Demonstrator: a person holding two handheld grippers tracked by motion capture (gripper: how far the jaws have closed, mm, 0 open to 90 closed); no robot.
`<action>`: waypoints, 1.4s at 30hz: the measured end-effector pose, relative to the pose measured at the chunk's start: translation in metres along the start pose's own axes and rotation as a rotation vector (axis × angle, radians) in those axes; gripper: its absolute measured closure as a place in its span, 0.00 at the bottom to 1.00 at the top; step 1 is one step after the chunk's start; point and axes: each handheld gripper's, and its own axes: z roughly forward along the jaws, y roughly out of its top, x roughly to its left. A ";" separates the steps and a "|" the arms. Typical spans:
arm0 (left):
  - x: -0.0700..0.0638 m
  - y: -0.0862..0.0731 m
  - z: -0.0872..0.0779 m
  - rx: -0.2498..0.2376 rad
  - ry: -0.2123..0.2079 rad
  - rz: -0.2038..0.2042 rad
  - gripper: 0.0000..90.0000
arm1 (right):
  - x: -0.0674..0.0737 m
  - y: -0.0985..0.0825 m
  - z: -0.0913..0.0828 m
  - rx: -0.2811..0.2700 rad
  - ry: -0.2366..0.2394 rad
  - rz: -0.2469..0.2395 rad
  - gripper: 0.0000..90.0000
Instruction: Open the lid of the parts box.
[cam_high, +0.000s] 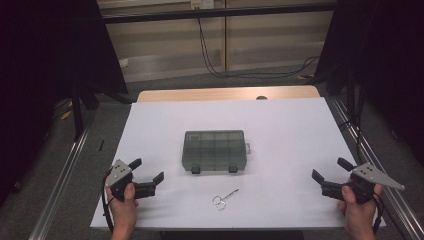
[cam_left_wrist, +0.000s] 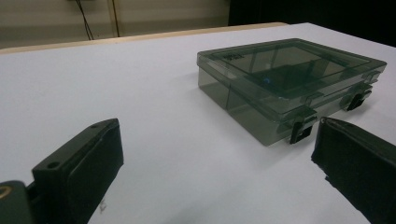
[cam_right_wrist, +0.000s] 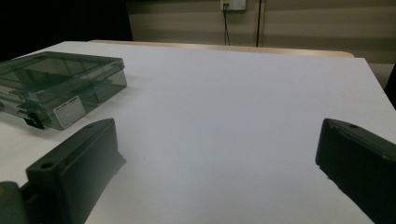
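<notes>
Both pairs of tongs stand with their jaws wide apart and nothing between them. The left tongs (cam_high: 148, 171) rest low at the near left edge of the bench (cam_high: 290, 125), pointing inward; the right tongs (cam_high: 331, 169) mirror them at the near right edge.

The grey translucent compartment box (cam_high: 215, 150) lies shut between the two, ahead and to the right of the left tongs and ahead and to the left of the right ones, well apart from both. Its two dark latches (cam_left_wrist: 301, 130) face the person. The small scissors (cam_high: 224, 198) lie on the white sheet between the tongs, nearer the person than the box and apart from it.

Several things could go wrong from here, as I judge it:

- The box looks light and the sheet smooth. A one-sided push on a latch would likely slide or spin the box rather than spring the catch, so the other tongs need to brace it.
- The latches are small. A wide jaw coming in low may slip off the tab, or press on the lid seam and hold it down.
- The scissors lie flat and thin. Jaws closing from above may skate over them or flick them toward the bench edge.
- A sweep inward by either tongs toward the box could knock the scissors.
</notes>
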 end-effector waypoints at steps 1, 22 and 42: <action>0.000 0.000 -0.001 -0.003 -0.001 0.001 0.02 | 0.000 0.000 0.000 -0.007 -0.003 0.007 0.00; -0.020 0.029 0.013 -0.025 -0.048 -0.003 0.02 | 0.025 0.035 0.010 -0.037 0.058 0.014 0.00; -0.038 0.070 0.039 -0.060 -0.137 -0.054 0.14 | 0.071 0.089 0.056 -0.066 0.161 -0.017 0.28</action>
